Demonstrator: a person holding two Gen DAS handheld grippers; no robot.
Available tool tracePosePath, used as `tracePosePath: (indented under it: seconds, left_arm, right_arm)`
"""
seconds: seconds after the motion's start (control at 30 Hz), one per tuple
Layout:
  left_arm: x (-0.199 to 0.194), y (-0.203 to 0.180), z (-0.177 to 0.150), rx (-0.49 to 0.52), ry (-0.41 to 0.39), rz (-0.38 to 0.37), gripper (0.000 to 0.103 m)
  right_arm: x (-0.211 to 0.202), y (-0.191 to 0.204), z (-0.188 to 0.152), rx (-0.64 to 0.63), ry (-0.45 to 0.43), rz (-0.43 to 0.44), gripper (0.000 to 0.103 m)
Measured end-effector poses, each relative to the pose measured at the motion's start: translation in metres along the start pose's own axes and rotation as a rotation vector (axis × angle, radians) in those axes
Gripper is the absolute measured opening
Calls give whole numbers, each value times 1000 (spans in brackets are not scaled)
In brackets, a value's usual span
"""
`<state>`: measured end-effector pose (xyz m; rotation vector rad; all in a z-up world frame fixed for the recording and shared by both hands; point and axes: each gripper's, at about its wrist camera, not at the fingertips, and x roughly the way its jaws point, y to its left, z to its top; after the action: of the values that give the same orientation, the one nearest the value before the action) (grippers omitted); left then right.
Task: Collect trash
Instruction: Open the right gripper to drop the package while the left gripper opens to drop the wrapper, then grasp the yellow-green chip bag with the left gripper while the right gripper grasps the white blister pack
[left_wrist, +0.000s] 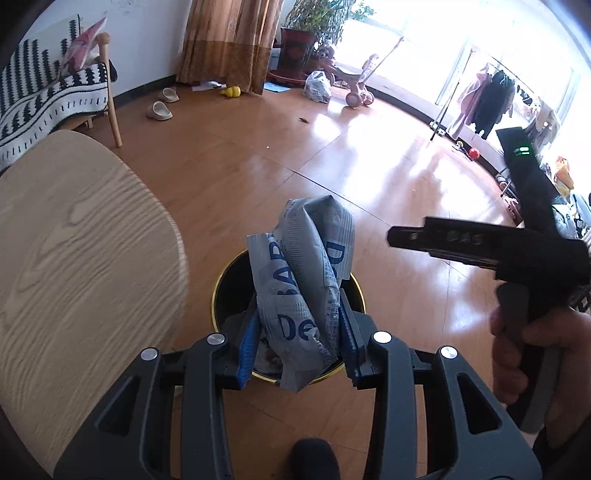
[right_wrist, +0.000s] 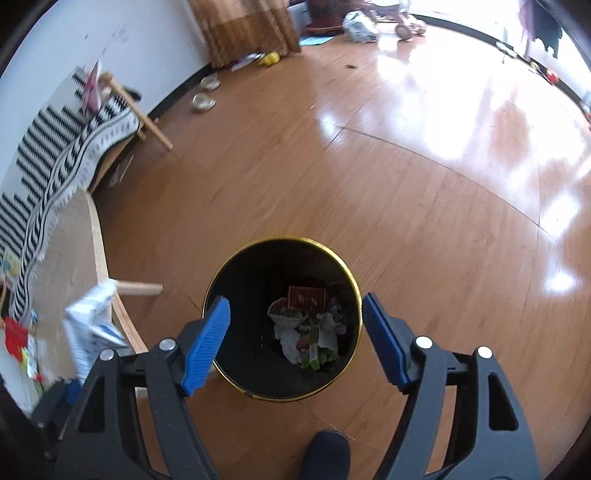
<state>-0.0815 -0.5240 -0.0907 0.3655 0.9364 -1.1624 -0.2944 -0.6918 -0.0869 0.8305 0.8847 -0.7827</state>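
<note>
Two tools over bin (right_wrist: 218, 291) holding scraps (right_wrist: 308, 332): left (left_wrist: 299, 332) grips pouch (left_wrist: 306, 266), right (right_wrist: 295, 332) wide, empty.

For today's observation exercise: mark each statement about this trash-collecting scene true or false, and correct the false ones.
1. The left gripper holds a crumpled grey wrapper. True.
2. The right gripper has its fingers clamped on a bottle. False: they are apart with nothing between them.
3. The bin is empty. False: trash lies inside.
4. The bin has a gold rim. True.
</note>
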Motion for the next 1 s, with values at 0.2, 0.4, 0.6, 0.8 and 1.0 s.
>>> tracePosePath:
  seconds: [0.2,0.4,0.6,0.8,1.0]
  left_arm:
    - [16,-6,7,-2,2,-25,59]
    - [2,1,6,-20,-33,-19,70]
    - [-48,30,-2,-53,-89,43,85]
    - [-114,84,-18,-116,-151,168,92]
    - [-177,176,-53,-289,-175,360,92]
  right_arm:
    - [-7,-7,1,18,-28,-10,74]
    - [-6,3,1,1,-22,0,74]
    - [-6,49,-4,-86,-28,29,78]
    - [-6,141,-24,-237,-29,81,80]
    - [-4,261,-62,-425,-6,172,82]
